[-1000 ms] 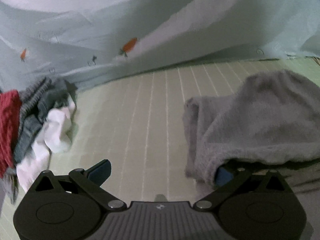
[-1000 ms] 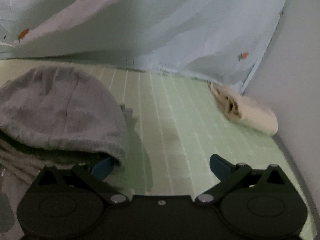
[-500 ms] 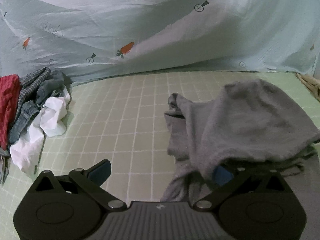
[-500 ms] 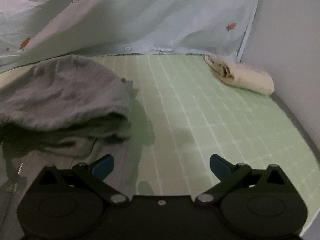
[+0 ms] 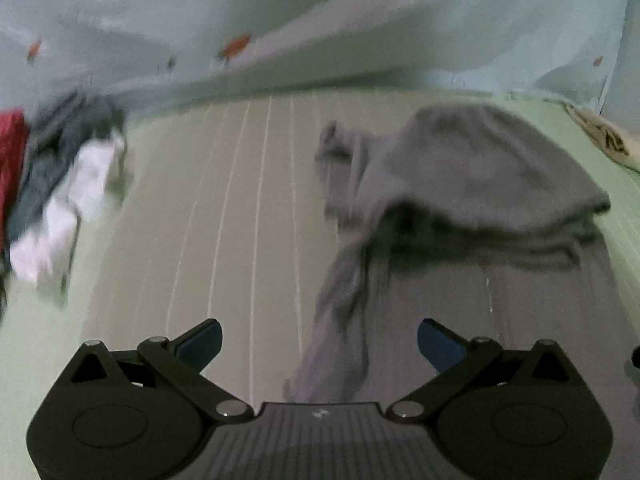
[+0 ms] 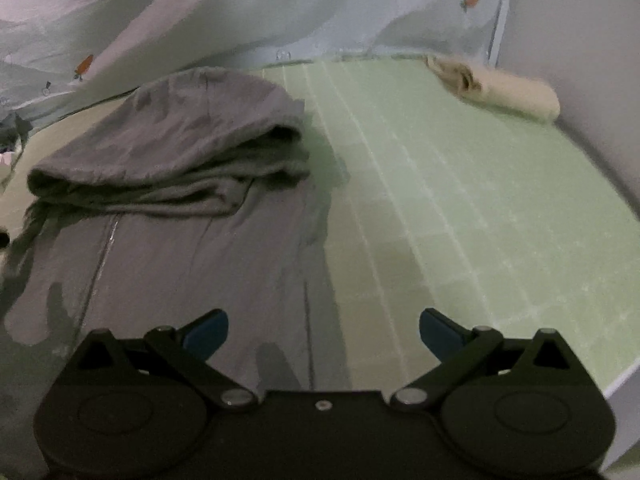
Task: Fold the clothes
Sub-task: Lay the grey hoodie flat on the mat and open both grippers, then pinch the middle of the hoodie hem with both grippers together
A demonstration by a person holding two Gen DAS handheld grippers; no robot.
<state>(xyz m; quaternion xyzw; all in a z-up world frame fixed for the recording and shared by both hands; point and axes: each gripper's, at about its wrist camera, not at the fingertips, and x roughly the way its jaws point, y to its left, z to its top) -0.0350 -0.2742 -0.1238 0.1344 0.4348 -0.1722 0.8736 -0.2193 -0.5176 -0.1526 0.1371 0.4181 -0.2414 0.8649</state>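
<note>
Pile of clothes [image 5: 60,184], red, denim and white, at far left of the green gridded surface [image 5: 224,216], blurred. Left tool [image 5: 318,340]: fingers spread, holding nothing, over the near left edge of the grey garment [image 5: 472,184]. Grey garment [image 6: 180,148]: centre of surface, far half folded back over the flat near half. Right tool [image 6: 324,330]: fingers spread, holding nothing, above the garment's near right edge. Rolled beige cloth [image 6: 500,90]: far right corner, by the wall. Carrot-print sheet [image 6: 248,8] hangs behind
</note>
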